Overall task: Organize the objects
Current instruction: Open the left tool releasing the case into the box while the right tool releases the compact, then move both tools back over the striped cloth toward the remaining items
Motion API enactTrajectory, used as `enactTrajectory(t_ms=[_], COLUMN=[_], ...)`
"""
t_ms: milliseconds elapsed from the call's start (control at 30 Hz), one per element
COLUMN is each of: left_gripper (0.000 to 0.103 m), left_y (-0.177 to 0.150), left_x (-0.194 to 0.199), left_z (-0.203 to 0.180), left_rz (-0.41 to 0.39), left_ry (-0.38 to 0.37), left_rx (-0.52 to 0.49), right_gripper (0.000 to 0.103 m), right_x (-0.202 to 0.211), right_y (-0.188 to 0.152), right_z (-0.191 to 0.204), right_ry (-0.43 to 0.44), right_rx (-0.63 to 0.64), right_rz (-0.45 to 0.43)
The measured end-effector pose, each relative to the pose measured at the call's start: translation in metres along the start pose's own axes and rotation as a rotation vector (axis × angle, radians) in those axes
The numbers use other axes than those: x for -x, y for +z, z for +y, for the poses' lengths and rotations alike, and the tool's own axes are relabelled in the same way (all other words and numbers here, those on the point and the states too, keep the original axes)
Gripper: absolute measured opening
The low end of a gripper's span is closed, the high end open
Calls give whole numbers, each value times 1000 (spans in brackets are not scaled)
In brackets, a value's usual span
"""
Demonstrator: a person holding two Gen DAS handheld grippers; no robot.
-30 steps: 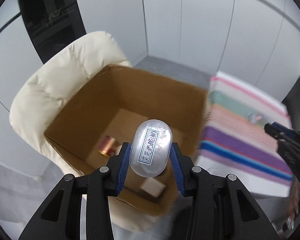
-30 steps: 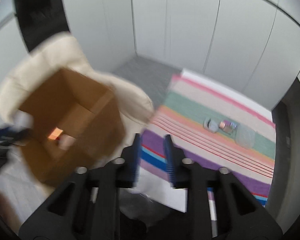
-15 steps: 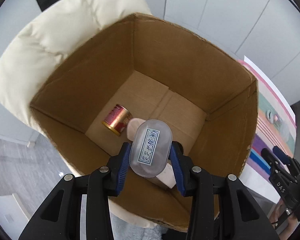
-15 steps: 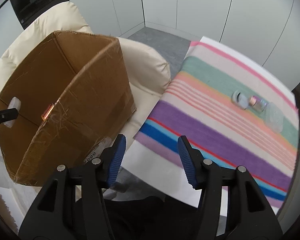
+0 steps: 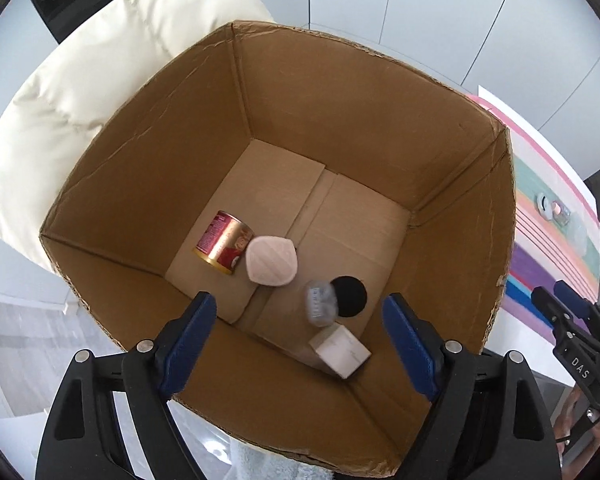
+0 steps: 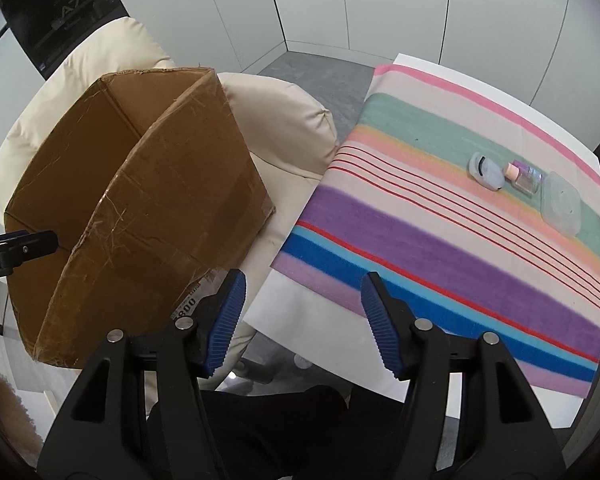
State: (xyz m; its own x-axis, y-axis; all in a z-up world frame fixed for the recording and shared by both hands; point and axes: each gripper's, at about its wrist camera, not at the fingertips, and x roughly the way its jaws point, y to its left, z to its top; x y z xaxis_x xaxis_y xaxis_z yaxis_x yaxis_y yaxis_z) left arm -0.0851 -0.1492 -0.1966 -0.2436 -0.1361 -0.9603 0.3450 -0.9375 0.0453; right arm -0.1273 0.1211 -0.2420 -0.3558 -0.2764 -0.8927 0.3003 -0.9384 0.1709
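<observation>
Above the cardboard box (image 5: pixel 380 120), the left gripper (image 5: pixel 300 332) gapes empty, the blurred clear container (image 5: pixel 320 305) inside at its 12 o'clock beside a black disc (image 5: pixel 350 296), while the right gripper (image 6: pixel 300 320) is spread wide over the striped table (image 6: pixel 440 248).
</observation>
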Motion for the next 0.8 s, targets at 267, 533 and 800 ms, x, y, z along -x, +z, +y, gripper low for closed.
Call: enactTrajectory(t_ms=[267, 533, 800], left_gripper=[86, 86, 86], left_y=[-1, -7, -9], left_x=[5, 16, 27], left_z=[-5, -27, -51], left_rz=[-20, -98, -119], left_ry=[-8, 3, -29], left_rx=[-13, -92, -136], right_gripper=[69, 70, 76], right_x=[7, 20, 44], right_y=[-1, -5, -12], right_z=[1, -6, -14], right_ry=[-15, -50, -97], right_rx=[9, -20, -56], right_rz=[-22, -46, -68])
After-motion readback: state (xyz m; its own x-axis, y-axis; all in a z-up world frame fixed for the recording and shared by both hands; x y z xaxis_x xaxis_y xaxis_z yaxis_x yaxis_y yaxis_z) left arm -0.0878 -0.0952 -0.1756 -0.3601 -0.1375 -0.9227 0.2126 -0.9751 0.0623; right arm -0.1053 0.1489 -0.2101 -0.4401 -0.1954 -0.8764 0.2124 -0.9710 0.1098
